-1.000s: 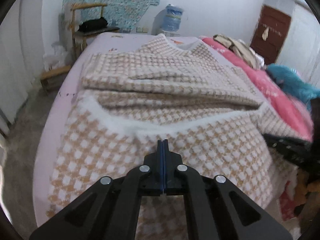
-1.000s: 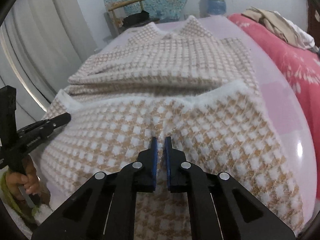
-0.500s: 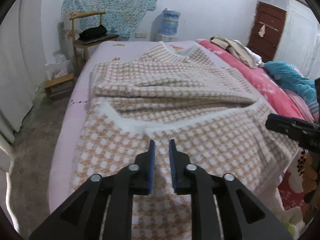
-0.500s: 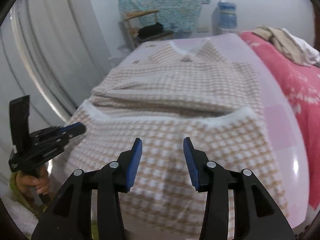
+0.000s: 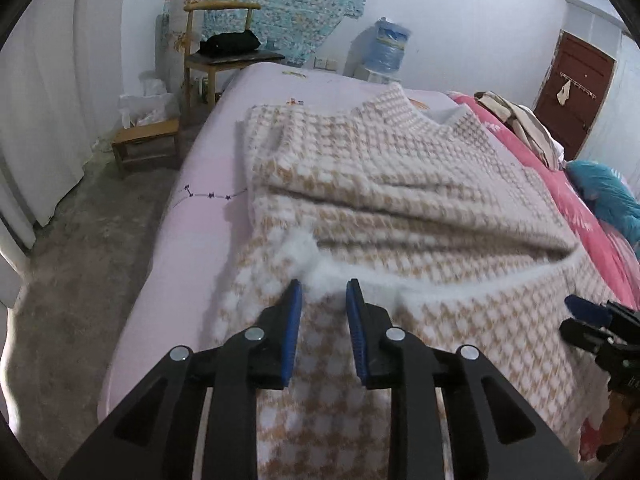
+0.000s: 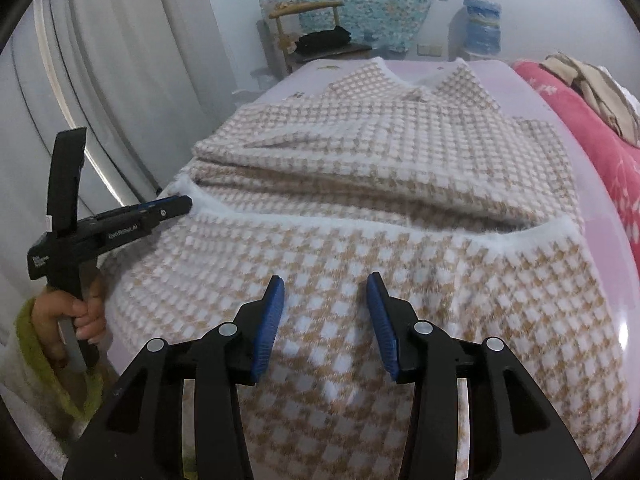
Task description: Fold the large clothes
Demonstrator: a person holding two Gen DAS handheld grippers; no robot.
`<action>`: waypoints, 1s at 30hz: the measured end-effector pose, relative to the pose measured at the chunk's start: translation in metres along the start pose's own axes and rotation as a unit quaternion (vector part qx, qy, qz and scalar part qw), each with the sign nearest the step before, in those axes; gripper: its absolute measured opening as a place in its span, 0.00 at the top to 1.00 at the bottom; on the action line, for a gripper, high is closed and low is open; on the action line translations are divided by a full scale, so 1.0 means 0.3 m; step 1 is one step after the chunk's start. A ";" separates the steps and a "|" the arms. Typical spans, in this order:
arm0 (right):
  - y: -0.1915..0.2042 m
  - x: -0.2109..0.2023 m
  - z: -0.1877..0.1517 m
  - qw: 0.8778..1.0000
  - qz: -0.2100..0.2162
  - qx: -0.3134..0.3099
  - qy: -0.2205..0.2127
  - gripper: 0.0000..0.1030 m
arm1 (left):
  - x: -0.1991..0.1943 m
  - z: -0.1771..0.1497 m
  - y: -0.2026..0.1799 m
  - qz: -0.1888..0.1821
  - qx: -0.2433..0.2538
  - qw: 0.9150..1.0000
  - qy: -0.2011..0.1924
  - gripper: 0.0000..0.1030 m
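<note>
White walls; bare grey floor (image 5: pixel 80 240); wooden chair (image 5: pixel 224 40) far left; brown door (image 5: pixel 576 92) far right; pale curtains (image 6: pixel 120 60) left.

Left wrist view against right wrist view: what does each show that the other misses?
Only the left wrist view shows the brown door, the teal bundle and the low wooden stool. Only the right wrist view shows the person's hand gripping the left tongs' handle. Both show the checked garment on the bed, the wooden chair, the water bottle, and both open tongs, the left tongs opening, the right tongs empty.
</note>
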State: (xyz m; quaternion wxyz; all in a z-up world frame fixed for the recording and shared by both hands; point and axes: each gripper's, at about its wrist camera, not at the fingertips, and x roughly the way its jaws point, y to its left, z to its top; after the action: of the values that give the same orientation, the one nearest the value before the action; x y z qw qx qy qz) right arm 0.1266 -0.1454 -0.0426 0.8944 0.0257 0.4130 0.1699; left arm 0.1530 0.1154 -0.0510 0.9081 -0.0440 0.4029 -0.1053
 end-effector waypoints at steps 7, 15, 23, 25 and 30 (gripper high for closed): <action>-0.018 0.012 0.025 1.000 0.006 0.015 0.000 0.60 | -0.060 0.013 -0.015 -0.007 -0.012 1.000 -0.015 0.78; -0.097 -0.116 0.003 0.998 -0.029 0.040 -0.030 0.64 | -0.243 -0.073 -0.278 -0.199 0.106 0.974 -0.013 0.67; -0.179 -0.036 -0.045 0.996 -0.064 0.060 0.017 0.79 | -0.127 -0.182 -0.401 -0.178 0.155 0.970 0.052 0.67; -0.176 -0.071 -0.041 0.997 -0.060 0.057 0.009 0.79 | -0.127 -0.175 -0.390 -0.174 0.148 0.972 0.053 0.67; -0.108 -0.175 -0.074 1.000 0.001 0.002 -0.025 0.79 | -0.128 -0.181 -0.383 -0.168 0.149 0.973 0.053 0.67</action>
State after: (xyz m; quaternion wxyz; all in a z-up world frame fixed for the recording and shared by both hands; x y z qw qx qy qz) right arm 0.0875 -0.1951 -0.0250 0.9043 0.0324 0.3906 0.1690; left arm 0.0700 0.0126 -0.0408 0.8512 0.0303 0.4173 -0.3170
